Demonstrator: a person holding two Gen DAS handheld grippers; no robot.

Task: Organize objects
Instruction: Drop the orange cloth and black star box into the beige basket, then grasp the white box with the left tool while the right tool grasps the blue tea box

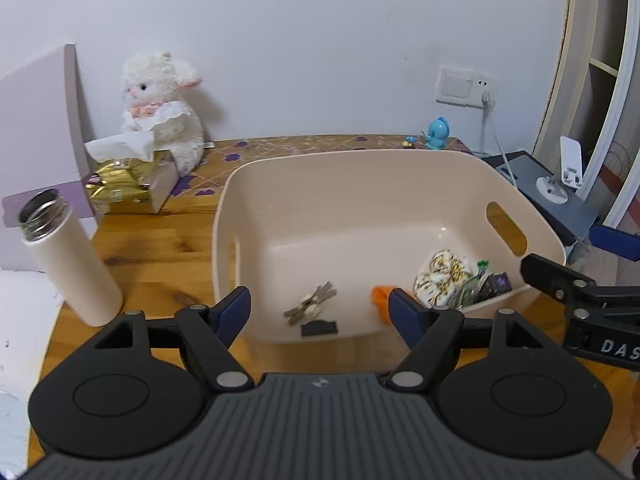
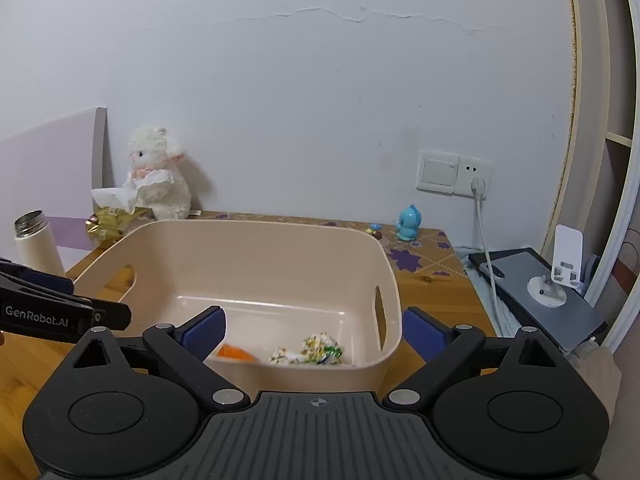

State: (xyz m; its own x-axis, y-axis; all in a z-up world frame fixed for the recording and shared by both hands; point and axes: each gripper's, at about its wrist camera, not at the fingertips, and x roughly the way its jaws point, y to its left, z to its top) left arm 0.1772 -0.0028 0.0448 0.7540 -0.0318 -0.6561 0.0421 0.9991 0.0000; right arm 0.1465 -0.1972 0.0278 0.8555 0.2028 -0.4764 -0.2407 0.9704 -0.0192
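While both grippers hang spread and empty at the basket's (image 1: 400,168) near rim, the uncapped bottle (image 1: 68,256) stands upright just left of the left gripper (image 1: 320,304), the nearer one.

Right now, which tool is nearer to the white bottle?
Left. The left tool is over the bin's near edge, with the bottle close on its left. The right tool is further right, over the bin's right end.
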